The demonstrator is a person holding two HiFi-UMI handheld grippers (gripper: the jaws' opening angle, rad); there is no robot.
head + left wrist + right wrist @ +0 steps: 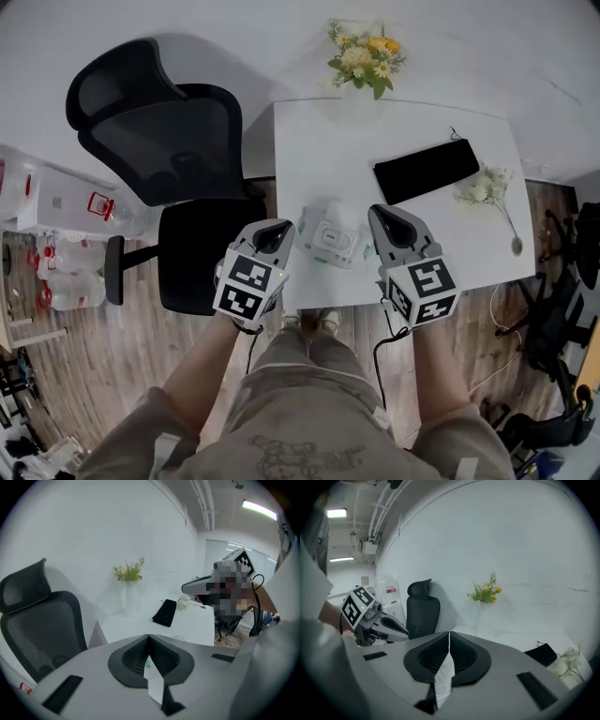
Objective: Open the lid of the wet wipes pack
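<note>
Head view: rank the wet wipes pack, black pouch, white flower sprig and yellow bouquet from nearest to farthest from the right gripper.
1. wet wipes pack: pinched by the right gripper, at its left.
2. black pouch: just beyond it on the table.
3. white flower sprig: near the table's right edge.
4. yellow bouquet: at the far edge.
</note>
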